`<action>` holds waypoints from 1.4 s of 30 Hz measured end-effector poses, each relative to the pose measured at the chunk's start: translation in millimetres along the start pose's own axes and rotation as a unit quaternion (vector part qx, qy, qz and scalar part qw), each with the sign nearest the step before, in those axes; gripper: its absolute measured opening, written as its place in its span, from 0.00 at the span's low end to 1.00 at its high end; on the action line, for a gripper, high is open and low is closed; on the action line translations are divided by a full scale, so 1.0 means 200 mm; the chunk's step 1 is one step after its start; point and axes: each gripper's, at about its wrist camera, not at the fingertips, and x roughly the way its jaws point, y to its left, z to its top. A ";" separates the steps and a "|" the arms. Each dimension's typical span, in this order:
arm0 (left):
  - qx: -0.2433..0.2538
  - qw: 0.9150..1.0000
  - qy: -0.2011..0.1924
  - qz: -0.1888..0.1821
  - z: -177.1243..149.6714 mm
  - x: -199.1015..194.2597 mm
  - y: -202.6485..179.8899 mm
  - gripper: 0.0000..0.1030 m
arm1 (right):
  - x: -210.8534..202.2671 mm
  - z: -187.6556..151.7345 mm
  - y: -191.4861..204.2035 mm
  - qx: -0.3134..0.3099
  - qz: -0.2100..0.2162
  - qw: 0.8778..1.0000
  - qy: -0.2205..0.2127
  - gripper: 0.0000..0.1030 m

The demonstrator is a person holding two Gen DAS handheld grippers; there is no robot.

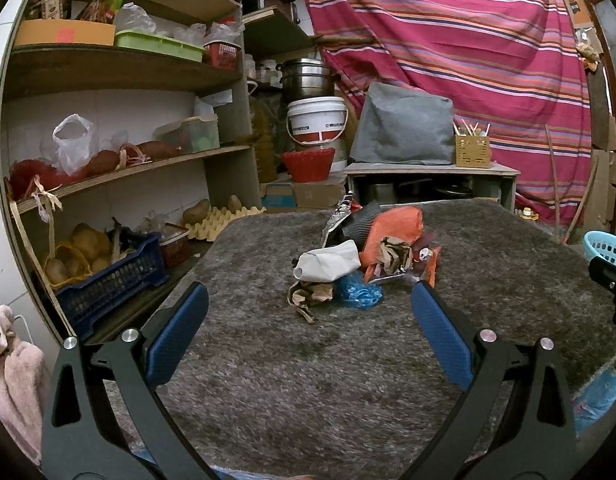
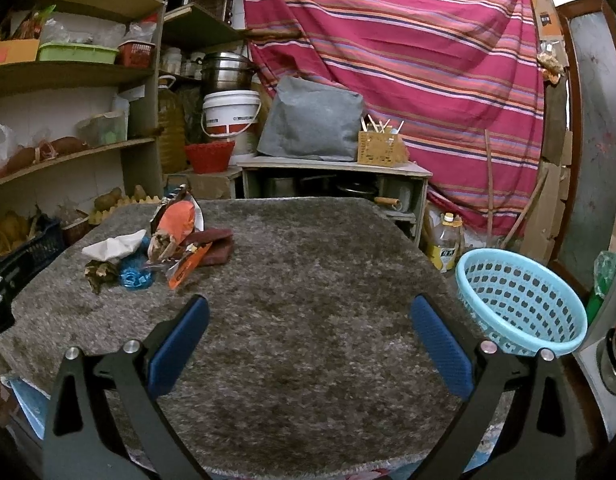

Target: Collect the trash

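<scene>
Nothing looks collected yet: the trash pile (image 1: 364,264) sits whole on the table (image 1: 308,380), and the blue basket (image 2: 520,300) at the table's right edge appears empty. Left claw (image 1: 310,312) and right claw (image 2: 310,324) both gape wide, holding nothing.

In the left wrist view the picture's right edge cuts off the light blue perforated plastic basket (image 1: 607,246). Print on the crumpled orange wrapper (image 2: 187,268) is too small to read.
</scene>
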 end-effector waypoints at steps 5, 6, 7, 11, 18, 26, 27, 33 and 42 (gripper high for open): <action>-0.008 1.000 0.010 -0.004 0.01 0.03 0.03 0.95 | 0.02 0.00 0.00 0.002 -0.008 1.000 0.001 0.96; -0.009 1.000 0.011 -0.005 0.01 0.03 0.03 0.95 | 0.02 0.00 -0.01 0.002 -0.008 1.000 0.000 0.96; -0.008 1.000 0.011 -0.005 0.01 0.03 0.03 0.95 | 0.02 0.00 -0.01 0.001 -0.008 1.000 0.001 0.96; -0.006 1.000 0.010 -0.005 0.01 0.03 0.04 0.95 | 0.03 0.00 -0.01 0.002 -0.004 1.000 0.003 0.96; 0.003 1.000 0.010 -0.007 0.00 0.03 0.02 0.95 | 0.03 -0.01 0.01 -0.003 0.001 1.000 0.003 0.96; 0.005 1.000 0.017 -0.018 -0.01 0.04 0.00 0.95 | 0.03 -0.01 0.00 0.000 -0.003 1.000 0.005 0.96; 0.006 1.000 0.018 -0.020 -0.01 0.04 -0.01 0.95 | 0.03 -0.01 0.00 0.000 -0.003 1.000 0.004 0.96; 0.009 0.999 0.022 -0.030 -0.01 0.05 -0.02 0.95 | 0.04 0.00 -0.01 0.004 -0.007 1.000 0.004 0.96; 0.014 0.999 0.026 -0.039 0.03 0.11 -0.05 0.95 | 0.08 0.02 -0.07 0.014 -0.026 0.999 0.014 0.96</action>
